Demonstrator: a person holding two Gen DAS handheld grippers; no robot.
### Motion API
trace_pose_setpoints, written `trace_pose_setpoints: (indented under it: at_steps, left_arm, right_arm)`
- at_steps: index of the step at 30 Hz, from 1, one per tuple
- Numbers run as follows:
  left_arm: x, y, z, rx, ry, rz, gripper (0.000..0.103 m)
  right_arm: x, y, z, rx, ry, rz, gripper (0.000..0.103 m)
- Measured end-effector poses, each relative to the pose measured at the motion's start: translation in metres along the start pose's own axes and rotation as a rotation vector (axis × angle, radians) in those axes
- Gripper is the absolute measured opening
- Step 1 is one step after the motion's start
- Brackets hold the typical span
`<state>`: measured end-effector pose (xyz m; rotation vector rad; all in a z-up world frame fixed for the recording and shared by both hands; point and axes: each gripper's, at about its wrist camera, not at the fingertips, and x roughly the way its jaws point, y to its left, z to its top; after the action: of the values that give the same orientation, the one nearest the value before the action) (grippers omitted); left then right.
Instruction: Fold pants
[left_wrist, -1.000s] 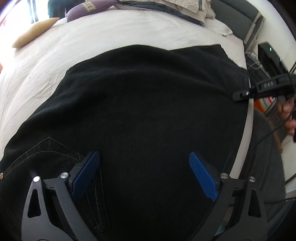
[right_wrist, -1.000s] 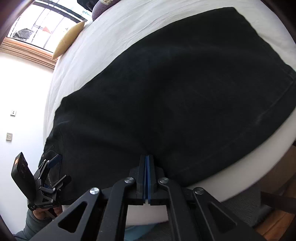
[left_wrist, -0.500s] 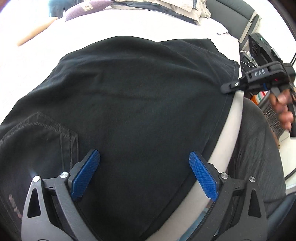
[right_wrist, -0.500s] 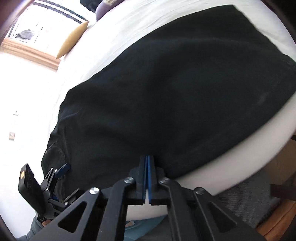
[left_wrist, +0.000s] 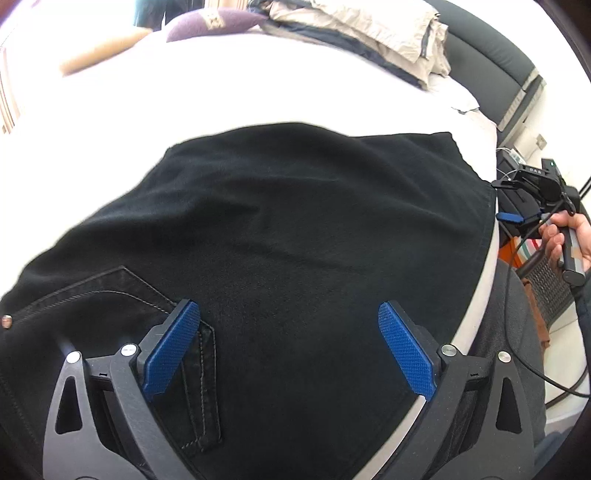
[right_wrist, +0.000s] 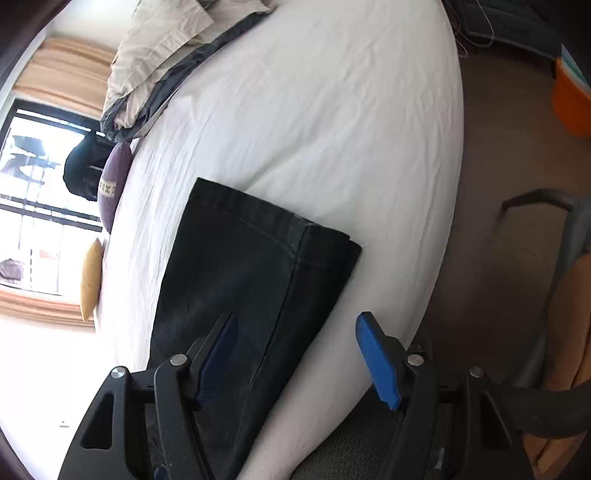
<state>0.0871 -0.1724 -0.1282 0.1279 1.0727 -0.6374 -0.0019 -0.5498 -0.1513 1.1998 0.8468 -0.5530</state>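
Black pants (left_wrist: 288, 236) lie flat on a white bed (left_wrist: 258, 85), a back pocket with pale stitching at the lower left in the left wrist view. My left gripper (left_wrist: 288, 343) hovers over them, open, nothing between its blue pads. In the right wrist view the hemmed leg ends (right_wrist: 258, 251) lie near the bed's edge. My right gripper (right_wrist: 295, 350) is over that end, its jaws opening, the pads clear of the cloth. From the left wrist view the right gripper (left_wrist: 517, 210) shows at the pants' far right edge, held by a hand (left_wrist: 565, 240).
A pile of beige and grey bedding (left_wrist: 388, 29) and a purple cushion (left_wrist: 210, 26) lie at the far side of the bed. A yellow pillow (right_wrist: 90, 277) is by the window. A dark chair (right_wrist: 546, 295) and an orange box (right_wrist: 572, 99) stand beside the bed.
The right gripper went from shut to open, rolled and swung along the bed's edge to the leg ends. The left gripper stayed open and shifted a little over the pocket.
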Motion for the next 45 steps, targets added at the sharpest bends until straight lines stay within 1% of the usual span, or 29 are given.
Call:
trace_pose_setpoints:
  at_steps: [2,3,5,7,8,10,11,13,14,16,19,23,24,25,28,36,40,45]
  left_arm:
    - [0.006,0.005,-0.002,-0.01,0.021,-0.011,0.099]
    - [0.009,0.005,-0.003,-0.003,0.032,-0.005,0.099]
    - [0.011,0.005,-0.007,0.02,0.045,0.015,0.099]
    - [0.015,0.003,-0.008,0.049,0.058,0.039,0.098]
    - [0.015,0.014,-0.008,0.058,0.062,0.049,0.099]
    - [0.024,0.012,-0.01,0.061,0.064,0.06,0.099]
    - [0.024,0.013,-0.011,0.06,0.064,0.062,0.099]
    - [0.026,0.016,-0.014,0.056,0.061,0.06,0.099]
    - [0.026,0.017,-0.014,0.055,0.058,0.058,0.099]
    - [0.042,0.002,-0.004,0.055,0.056,0.058,0.099]
    - [0.038,0.004,-0.006,0.053,0.053,0.056,0.099]
    - [0.03,0.011,-0.01,0.053,0.051,0.055,0.099]
    - [0.03,0.011,-0.01,0.052,0.051,0.055,0.099]
    - [0.03,0.012,-0.01,0.052,0.051,0.055,0.099]
    - [0.029,0.012,-0.01,0.051,0.051,0.055,0.099]
    - [0.028,0.013,-0.005,0.044,0.057,0.063,0.099]
    - [0.027,0.014,0.002,-0.003,0.056,0.053,0.099]
    - [0.026,0.022,0.01,-0.067,0.051,0.025,0.099]
  right_arm:
    - [0.005,-0.007,0.004,0.042,0.003,0.015,0.068]
    - [-0.001,-0.016,0.015,0.053,0.003,0.023,0.068]
    - [-0.005,-0.024,0.021,0.046,0.004,0.041,0.068]
    - [-0.007,-0.024,0.029,0.05,-0.002,0.049,0.068]
    - [-0.014,-0.033,0.035,0.05,-0.005,0.061,0.067]
    - [-0.017,-0.043,0.037,0.039,-0.011,0.078,0.058]
    - [-0.015,-0.042,0.039,0.037,-0.008,0.081,0.055]
    - [-0.014,-0.041,0.041,0.034,-0.005,0.102,0.043]
    - [-0.013,-0.043,0.041,0.032,-0.004,0.105,0.04]
    - [-0.01,-0.046,0.041,0.038,-0.003,0.113,0.036]
    - [-0.009,-0.052,0.042,0.062,-0.009,0.135,0.033]
    - [-0.011,-0.055,0.041,0.053,-0.015,0.142,0.028]
    - [-0.012,-0.055,0.041,0.053,-0.017,0.144,0.026]
    - [-0.012,-0.055,0.041,0.05,-0.018,0.144,0.021]
    - [-0.013,-0.053,0.04,0.031,-0.027,0.14,0.015]
    - [-0.015,-0.038,0.037,-0.033,-0.064,0.087,0.011]
    - [-0.016,-0.031,0.036,-0.068,-0.084,0.058,0.01]
    - [-0.021,-0.009,0.03,-0.163,-0.119,0.0,0.01]
